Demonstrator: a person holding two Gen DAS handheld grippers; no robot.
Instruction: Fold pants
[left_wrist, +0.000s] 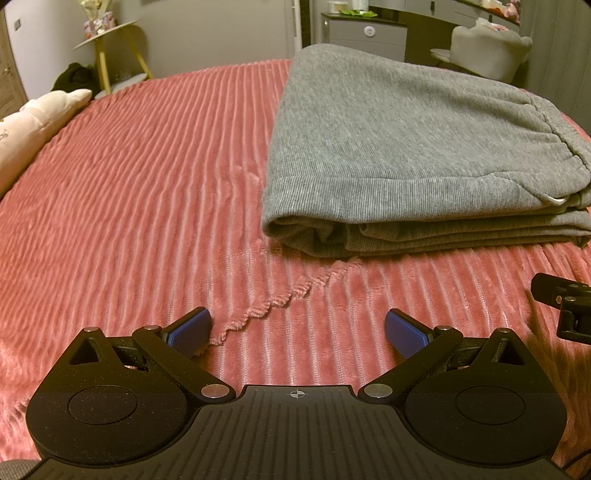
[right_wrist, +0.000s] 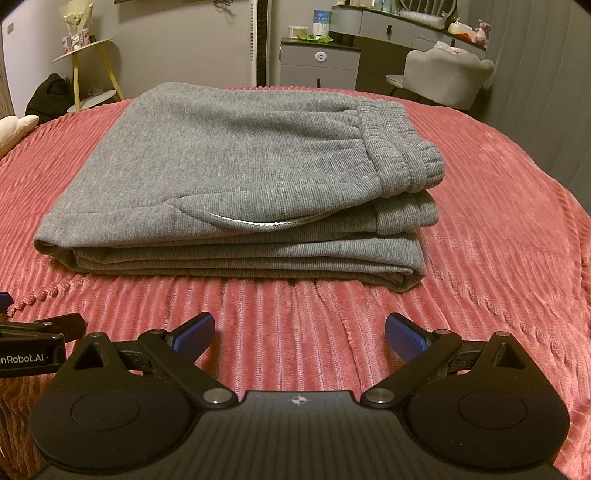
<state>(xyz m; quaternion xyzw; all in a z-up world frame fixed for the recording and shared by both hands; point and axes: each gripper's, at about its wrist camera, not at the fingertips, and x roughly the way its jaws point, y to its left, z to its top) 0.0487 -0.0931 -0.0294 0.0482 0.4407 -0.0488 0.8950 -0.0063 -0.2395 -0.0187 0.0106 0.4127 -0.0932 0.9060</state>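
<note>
On a pink ribbed bedspread, the left tongs hang wide open and empty, blue pads spread, short of a small ridge of rucked pile. Ahead and to the right lie the grey pants, already folded into a layered stack, elastic waistband on top at the right end, a white-edged pocket opening along the near side. The right tongs hover just as open, holding nothing, near the stack's front edge. The fold looks complete; a low pass could snag the plush cover and drag the stack askew, and a nudge to the waistband could spill the top layer. The only legible writing is "nRobot.AI", cut off on the left tongs' housing at the right view's edge.
</note>
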